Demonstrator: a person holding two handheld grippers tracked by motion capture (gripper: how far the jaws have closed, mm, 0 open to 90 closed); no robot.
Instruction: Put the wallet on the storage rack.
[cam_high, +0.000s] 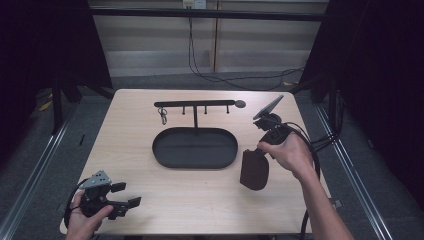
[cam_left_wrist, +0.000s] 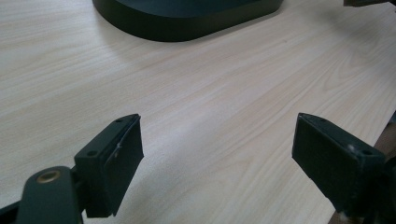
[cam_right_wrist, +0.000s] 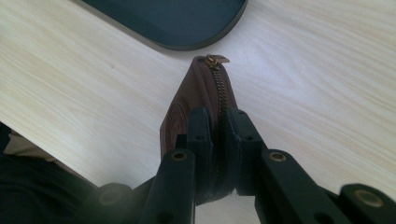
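Clamped jaws of the right gripper (cam_right_wrist: 218, 140) are pinching the top edge of a dark brown zippered leather pouch (cam_right_wrist: 196, 100), one black pad sitting on each side of the brass zipper line; in the high view the right gripper (cam_high: 261, 148) is holding that pouch (cam_high: 254, 170) so that it is hanging upright over the right part of the pale wooden table (cam_high: 135, 150), just beside the right end of the black oval metal tray (cam_high: 195, 148); whether the pouch's lower end is touching the tabletop cannot be told; the zipper pull (cam_right_wrist: 215, 59) is pointing toward the tray's rim (cam_right_wrist: 187, 44) in the right gripper view. Spread wide with nothing between them, the jaws of the left gripper (cam_left_wrist: 217, 158) are facing bare wood; in the high view the left gripper (cam_high: 120, 197) is sitting at the near left corner of the table, well apart from the pouch. Behind the tray a black T-shaped hook stand (cam_high: 195, 105) is rising, with a small metal key ring (cam_high: 163, 118) hanging from its left side.
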